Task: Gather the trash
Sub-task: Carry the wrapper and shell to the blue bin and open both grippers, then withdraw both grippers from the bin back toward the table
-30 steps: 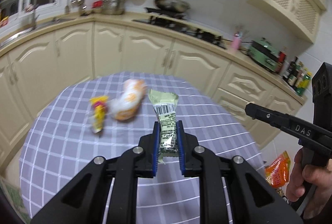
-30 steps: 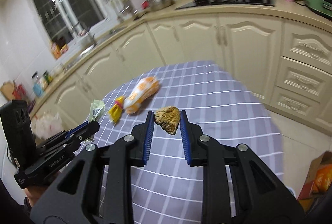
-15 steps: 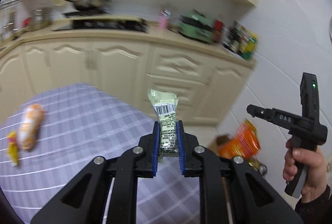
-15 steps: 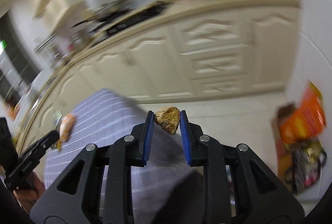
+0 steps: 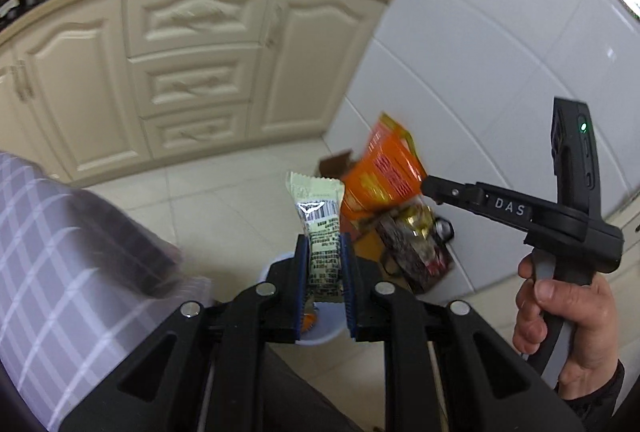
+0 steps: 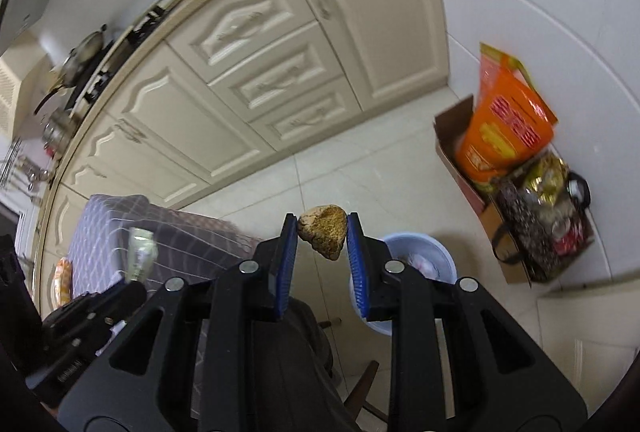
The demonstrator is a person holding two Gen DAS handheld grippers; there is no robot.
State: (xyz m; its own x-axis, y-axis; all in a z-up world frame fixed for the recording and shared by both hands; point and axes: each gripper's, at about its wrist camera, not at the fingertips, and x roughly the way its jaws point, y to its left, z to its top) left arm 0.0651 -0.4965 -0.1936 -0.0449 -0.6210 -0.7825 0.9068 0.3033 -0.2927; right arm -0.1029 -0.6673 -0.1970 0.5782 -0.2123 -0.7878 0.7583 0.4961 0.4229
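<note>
My left gripper (image 5: 324,256) is shut on a pale green snack wrapper (image 5: 318,216) that stands upright between the blue pads. It hangs over the floor, above a light blue trash bin (image 5: 320,332) partly hidden by the fingers. My right gripper (image 6: 322,232) is shut on a brown crumbly food scrap (image 6: 324,230), held just left of and above the same bin (image 6: 424,256). The right gripper also shows in the left wrist view (image 5: 432,188), and the wrapper in the right wrist view (image 6: 140,256).
The table with a purple checked cloth (image 5: 48,272) is at the left, with an orange packet (image 6: 62,278) on it. A cardboard box with an orange bag (image 6: 504,128) and a dark bag (image 6: 544,224) stand by the white wall. Cream cabinets (image 6: 280,72) run behind.
Both grippers have swung right, away from the table top and out over the floor by the bin. Each still holds its piece of trash.
</note>
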